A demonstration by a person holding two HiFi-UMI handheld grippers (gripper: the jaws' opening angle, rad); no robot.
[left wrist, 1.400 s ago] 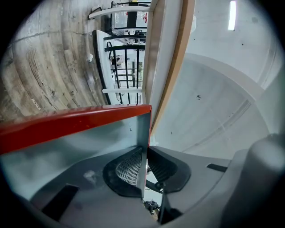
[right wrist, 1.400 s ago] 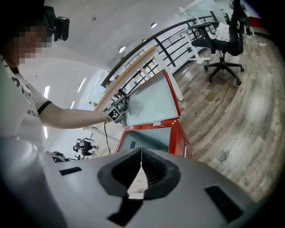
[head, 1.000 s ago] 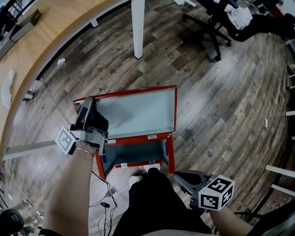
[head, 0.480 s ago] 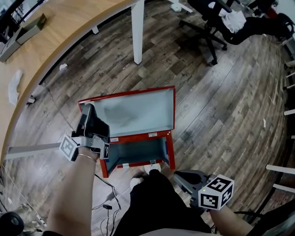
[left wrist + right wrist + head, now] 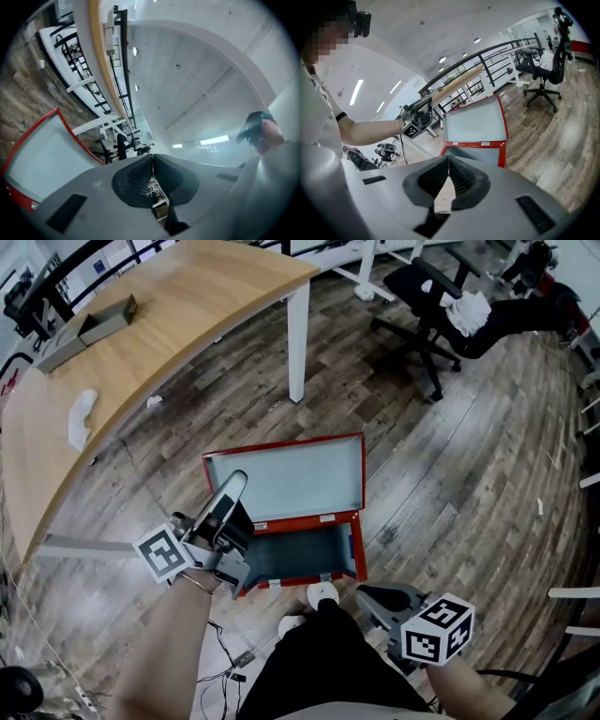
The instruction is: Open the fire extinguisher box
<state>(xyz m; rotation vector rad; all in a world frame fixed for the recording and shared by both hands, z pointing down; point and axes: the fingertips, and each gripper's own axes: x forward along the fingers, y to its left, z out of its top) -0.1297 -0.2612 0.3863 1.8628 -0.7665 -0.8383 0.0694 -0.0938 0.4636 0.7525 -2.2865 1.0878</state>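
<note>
A: Eyes first on the fire extinguisher box (image 5: 300,555). Down on the plank floor (image 5: 450,456), just ahead of a pair of white shoes (image 5: 323,593).

B: Opened wide, too, with the lid (image 5: 286,479) laid right back. Pale grey inside, red round the edge.

A: Over to the left gripper (image 5: 234,486) now. Hovering above the box's front left corner, angled up towards the left end of the lid.

B: Clenched tip to tip, gripping nothing at all. Touching the box or not? Impossible to tell from overhead.

A: And on to the right gripper (image 5: 367,597). Low and close in, beside the nearer shoe, just short of the box's front right corner.

B: Pinched together as well, with nothing between the pads. Aimed straight at the open box in its own view.

A: Rounding off the scene: a curved wooden desk (image 5: 141,343) beyond on the left, a black office chair (image 5: 422,296) beyond on the right.
</note>
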